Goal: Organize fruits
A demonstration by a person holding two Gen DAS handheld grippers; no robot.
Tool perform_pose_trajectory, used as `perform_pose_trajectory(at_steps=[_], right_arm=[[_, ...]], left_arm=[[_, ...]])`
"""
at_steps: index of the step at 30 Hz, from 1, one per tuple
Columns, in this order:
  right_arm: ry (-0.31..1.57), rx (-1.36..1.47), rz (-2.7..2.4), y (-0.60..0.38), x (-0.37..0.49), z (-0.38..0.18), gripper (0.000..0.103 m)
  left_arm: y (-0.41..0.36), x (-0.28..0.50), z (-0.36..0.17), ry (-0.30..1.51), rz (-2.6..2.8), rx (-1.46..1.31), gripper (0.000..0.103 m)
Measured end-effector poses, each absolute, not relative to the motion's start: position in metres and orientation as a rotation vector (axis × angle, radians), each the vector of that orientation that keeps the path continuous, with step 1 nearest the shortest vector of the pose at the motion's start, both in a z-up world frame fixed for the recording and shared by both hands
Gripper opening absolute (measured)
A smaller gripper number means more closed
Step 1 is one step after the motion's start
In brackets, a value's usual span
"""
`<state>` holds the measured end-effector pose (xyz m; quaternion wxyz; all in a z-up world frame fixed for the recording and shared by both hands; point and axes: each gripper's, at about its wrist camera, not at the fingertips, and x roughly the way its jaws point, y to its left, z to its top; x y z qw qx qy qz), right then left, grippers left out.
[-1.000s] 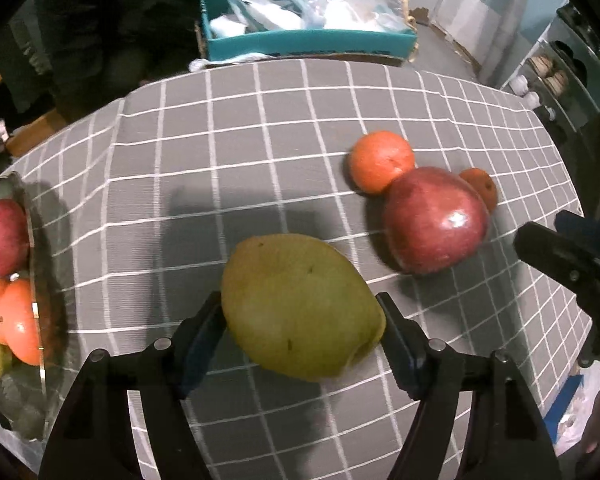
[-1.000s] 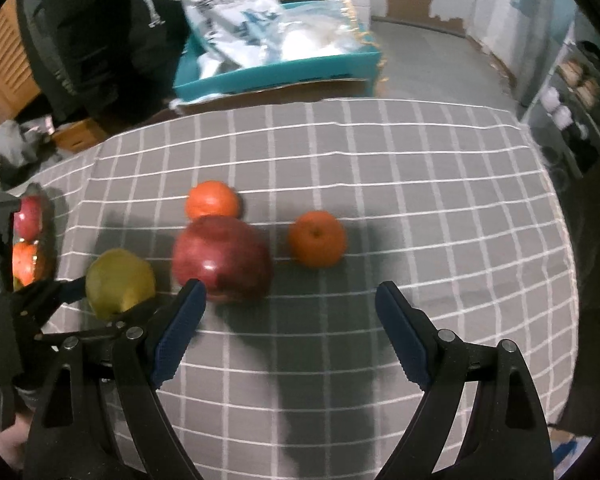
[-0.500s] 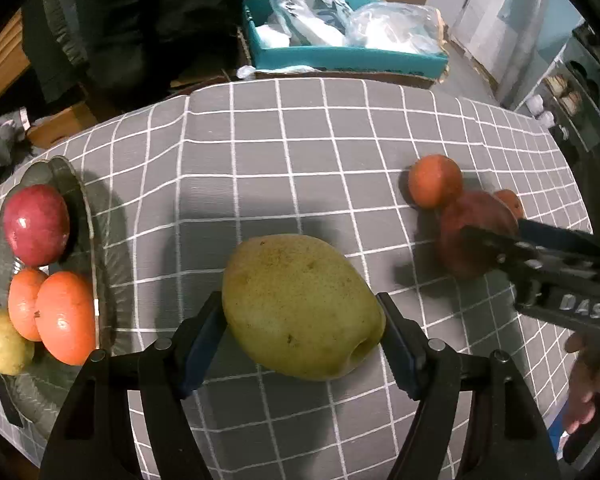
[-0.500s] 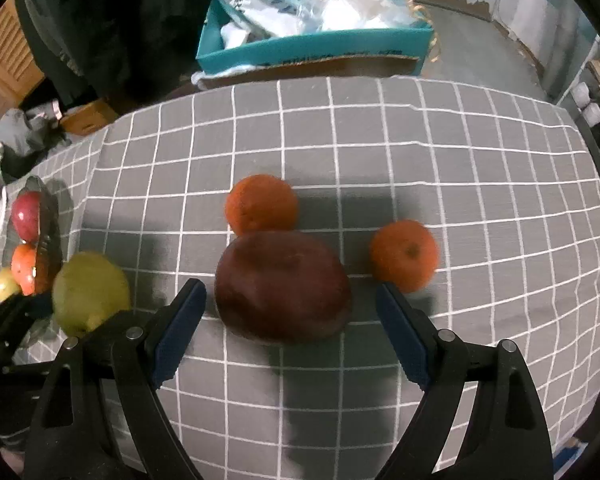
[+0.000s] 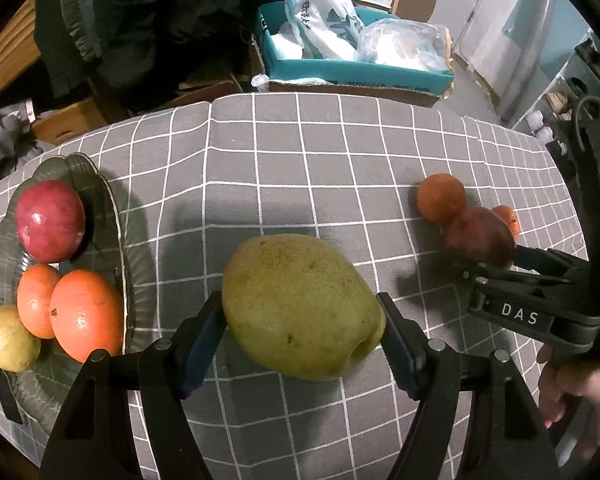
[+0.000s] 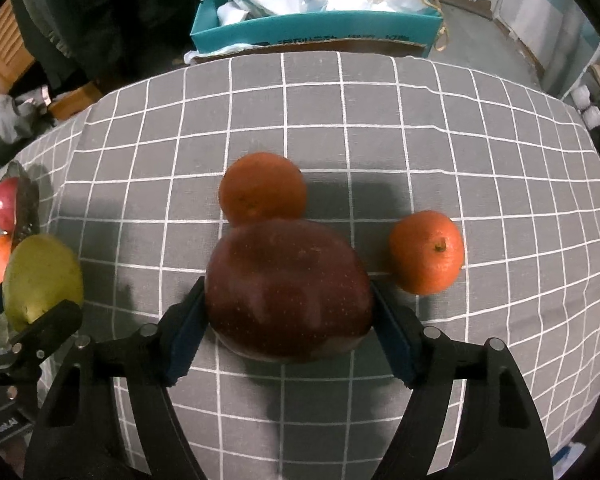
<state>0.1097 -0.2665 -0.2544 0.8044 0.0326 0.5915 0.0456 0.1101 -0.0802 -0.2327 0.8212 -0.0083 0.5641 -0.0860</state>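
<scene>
Two claws are busy here, each with one fruit. The left claw (image 5: pixel 302 334) pinches a yellow-green pear (image 5: pixel 302 306) between its blue pads, and the pear is held above the grey checked cloth of the table (image 5: pixel 300 152). The right claw (image 6: pixel 288 326) has just been closing its jaws, and now its pads press on both sides of a dark red apple (image 6: pixel 288 290), which sits on the cloth. One orange (image 6: pixel 262 188) touches the far side of this apple, and a second orange (image 6: pixel 426 252) lies just beside it on the right. At the left edge of the table stands a glass plate (image 5: pixel 112 216); it carries a red apple (image 5: pixel 50 220), two oranges (image 5: pixel 86 314) and a small yellow-green fruit (image 5: pixel 10 338). Behind the table a teal box (image 6: pixel 316 30) holds plastic bags.
</scene>
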Motion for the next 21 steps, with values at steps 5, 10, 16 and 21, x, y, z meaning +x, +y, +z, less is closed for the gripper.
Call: perform_pose_trajectory(at_steps=[5,10,16,21], right_arm=[[1.245,0.036,0.088,-0.264,0.103,-0.252,0.077],[1.206,0.069,0.077,-0.271,0.094,-0.241,0.077],[1.144,0.067,0.057,-0.277,0.087,-0.216,0.077],[1.075,0.034,0.055,-0.275,0.079,-0.188,0.077]], left_arm=[[-0.075,0.108,-0.226,1.187,-0.178,-0.029,0.075],[-0.071,0.104,-0.214,1.16,-0.169,-0.026,0.075],[-0.066,0.098,-0.201,1.131,-0.172,-0.039,0.075],[-0.064,0.092,-0.185,1.097,-0.172,-0.037,0.075]])
